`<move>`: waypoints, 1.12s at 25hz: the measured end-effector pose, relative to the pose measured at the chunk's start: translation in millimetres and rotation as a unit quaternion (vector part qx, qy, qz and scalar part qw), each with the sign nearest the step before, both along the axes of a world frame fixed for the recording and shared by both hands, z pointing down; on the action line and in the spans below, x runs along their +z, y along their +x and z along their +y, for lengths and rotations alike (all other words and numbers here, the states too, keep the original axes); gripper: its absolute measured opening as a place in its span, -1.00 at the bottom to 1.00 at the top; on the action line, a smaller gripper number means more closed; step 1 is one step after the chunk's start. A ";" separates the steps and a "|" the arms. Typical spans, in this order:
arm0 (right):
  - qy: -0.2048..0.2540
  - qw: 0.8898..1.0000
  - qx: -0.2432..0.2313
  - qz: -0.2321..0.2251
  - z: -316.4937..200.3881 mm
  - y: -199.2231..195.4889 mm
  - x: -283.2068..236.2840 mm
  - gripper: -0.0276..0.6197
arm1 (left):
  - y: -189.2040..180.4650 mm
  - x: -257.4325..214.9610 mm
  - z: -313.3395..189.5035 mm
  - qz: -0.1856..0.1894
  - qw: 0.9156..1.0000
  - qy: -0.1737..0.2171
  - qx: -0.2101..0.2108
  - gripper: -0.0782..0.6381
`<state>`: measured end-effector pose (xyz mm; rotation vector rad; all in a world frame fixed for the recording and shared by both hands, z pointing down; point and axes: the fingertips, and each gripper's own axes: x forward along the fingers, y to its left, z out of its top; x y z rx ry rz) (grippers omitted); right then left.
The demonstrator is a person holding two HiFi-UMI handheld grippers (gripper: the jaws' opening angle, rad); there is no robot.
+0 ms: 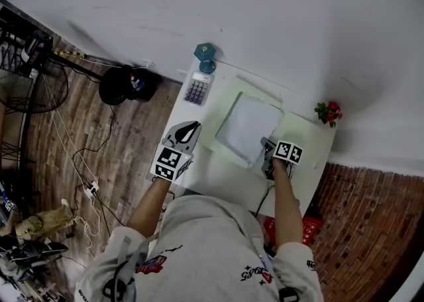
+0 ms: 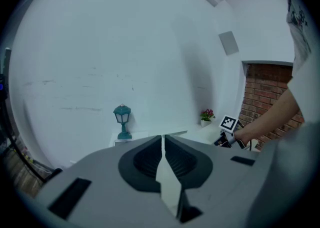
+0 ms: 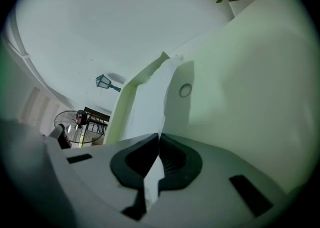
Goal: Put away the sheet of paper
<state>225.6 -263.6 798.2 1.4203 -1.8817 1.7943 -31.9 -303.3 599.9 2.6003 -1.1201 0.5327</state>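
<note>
A white sheet of paper (image 1: 248,127) lies on a pale green folder (image 1: 301,136) spread on the white table (image 1: 218,175). My right gripper (image 1: 266,143) is at the sheet's near right edge. In the right gripper view its jaws (image 3: 159,135) are shut on that edge, and the paper (image 3: 147,104) runs away from them over the green folder (image 3: 240,72). My left gripper (image 1: 193,125) hovers over the table's left side, apart from the paper. Its jaws (image 2: 163,137) are shut with nothing between them.
A calculator (image 1: 199,87) and a teal lantern (image 1: 205,57) stand at the table's far left corner. A small pot of red flowers (image 1: 329,112) sits at the far right. The white wall runs behind. Cables and a fan (image 1: 40,89) are on the wooden floor at left.
</note>
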 end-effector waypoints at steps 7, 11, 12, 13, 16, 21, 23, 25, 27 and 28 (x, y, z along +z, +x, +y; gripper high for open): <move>0.022 1.000 -0.012 -0.010 -23.6 -22.6 -6.6 -0.89 | -1.1 0.4 -0.7 0.002 1.000 0.001 0.000 -0.69; 0.029 0.999 -0.039 -0.002 -34.3 -40.9 -7.1 -0.89 | -1.7 0.2 -3.0 0.005 1.000 0.007 0.000 -0.69; 0.029 0.998 -0.047 0.001 -36.2 -45.4 -6.6 -0.89 | -2.0 0.4 -3.1 0.004 1.000 0.006 0.000 -0.69; 0.029 0.998 -0.054 0.004 -37.8 -49.7 -6.2 -0.89 | -2.3 0.5 -2.9 0.002 1.000 0.004 0.001 -0.69; 0.034 0.997 -0.075 0.013 -41.6 -61.2 -6.2 -0.89 | -3.1 -1.2 -3.0 -0.001 1.000 0.002 0.001 -0.69; 0.048 0.991 -0.102 0.071 -38.2 -61.9 -8.2 -0.57 | -3.0 -5.0 -4.4 0.007 1.000 0.015 0.002 -0.69; 0.048 0.988 -0.100 0.104 -32.1 -51.2 -10.0 -0.51 | -2.7 -5.4 -2.5 0.001 1.000 0.005 0.004 -0.69; 0.044 0.986 -0.091 0.135 -22.8 -36.1 -11.4 -0.48 | 0.1 -8.1 -2.6 0.003 1.000 0.005 0.007 -0.69; 0.046 0.983 -0.078 0.158 -12.3 -19.8 -14.6 -0.49 | 4.9 -12.8 -5.9 0.013 1.000 0.021 0.010 -0.69; 0.051 0.982 -0.072 0.166 -7.7 -12.5 -18.2 -0.52 | 7.2 -15.1 -7.6 0.017 0.999 0.028 0.012 -0.69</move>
